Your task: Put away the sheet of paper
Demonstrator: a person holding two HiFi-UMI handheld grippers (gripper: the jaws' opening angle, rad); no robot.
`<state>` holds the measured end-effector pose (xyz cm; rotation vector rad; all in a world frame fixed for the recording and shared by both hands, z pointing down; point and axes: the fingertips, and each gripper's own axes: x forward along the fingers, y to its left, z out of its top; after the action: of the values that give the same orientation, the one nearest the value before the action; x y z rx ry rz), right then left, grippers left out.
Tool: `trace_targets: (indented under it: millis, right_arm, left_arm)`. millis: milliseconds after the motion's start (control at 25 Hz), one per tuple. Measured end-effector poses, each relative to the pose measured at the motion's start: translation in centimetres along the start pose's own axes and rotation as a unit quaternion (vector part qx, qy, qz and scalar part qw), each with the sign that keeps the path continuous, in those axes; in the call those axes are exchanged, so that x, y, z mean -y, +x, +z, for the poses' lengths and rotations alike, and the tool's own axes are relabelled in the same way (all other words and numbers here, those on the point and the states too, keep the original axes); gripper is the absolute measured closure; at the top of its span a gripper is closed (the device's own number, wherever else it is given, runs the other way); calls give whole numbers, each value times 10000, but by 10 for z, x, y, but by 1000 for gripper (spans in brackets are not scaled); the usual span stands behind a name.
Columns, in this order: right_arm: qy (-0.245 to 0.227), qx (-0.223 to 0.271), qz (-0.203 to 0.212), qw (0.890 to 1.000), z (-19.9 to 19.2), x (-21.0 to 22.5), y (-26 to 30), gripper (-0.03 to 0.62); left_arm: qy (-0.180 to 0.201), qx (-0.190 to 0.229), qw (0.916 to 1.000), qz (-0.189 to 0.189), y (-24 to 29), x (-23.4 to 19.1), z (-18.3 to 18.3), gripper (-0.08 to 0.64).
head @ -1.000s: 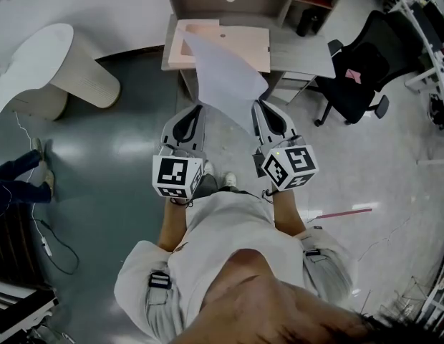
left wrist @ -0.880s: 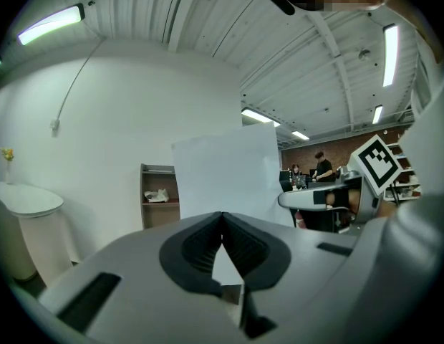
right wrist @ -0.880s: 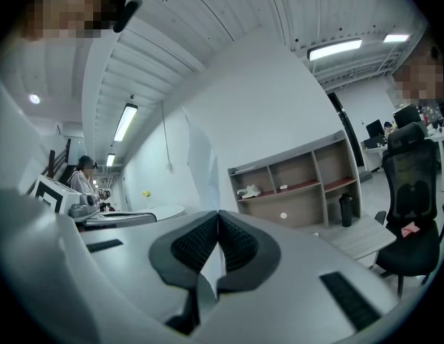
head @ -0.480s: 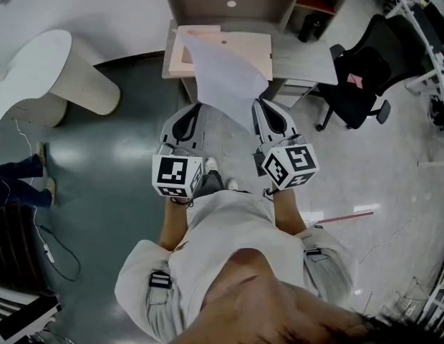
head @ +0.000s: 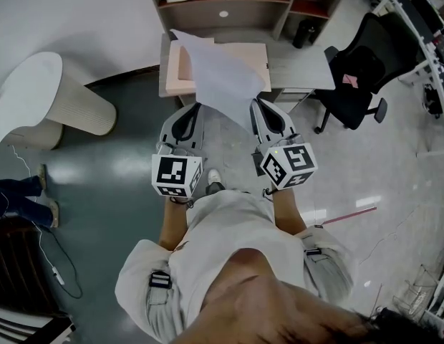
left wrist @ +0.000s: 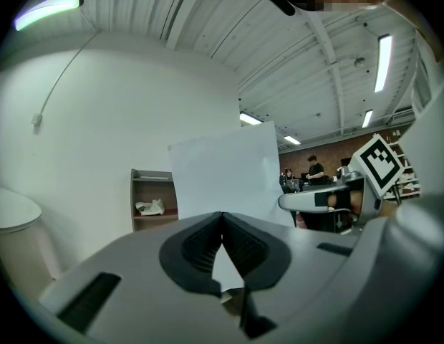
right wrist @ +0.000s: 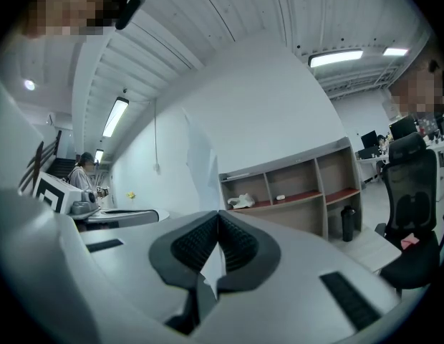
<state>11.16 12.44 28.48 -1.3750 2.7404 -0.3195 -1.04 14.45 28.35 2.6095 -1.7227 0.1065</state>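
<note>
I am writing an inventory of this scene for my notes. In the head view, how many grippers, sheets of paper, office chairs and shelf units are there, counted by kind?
Grippers: 2 (left gripper, right gripper)
Sheet of paper: 1
Office chair: 1
Shelf unit: 1
Total: 5

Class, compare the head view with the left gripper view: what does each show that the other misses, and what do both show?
Only the head view: the marker cube on the left gripper, and the pink tray on the desk. Only the left gripper view: ceiling lights and people in the background. Both: the sheet of paper gripped by that gripper, and the shelf unit.
</note>
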Motion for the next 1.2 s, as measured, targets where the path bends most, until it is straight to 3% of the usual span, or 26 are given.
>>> trace_targets:
  millis: [560, 1200]
  right_arm:
    - [-83, -185, -247, 9995, -11, -14, 70, 574]
    - [-88, -373, -301, 9988, -18, -8, 117, 574]
  left_arm:
    - [-193, -80, 9995, -243, 28, -70, -15, 545]
    - [-256, -195, 9990, -300, 58, -106, -25, 545]
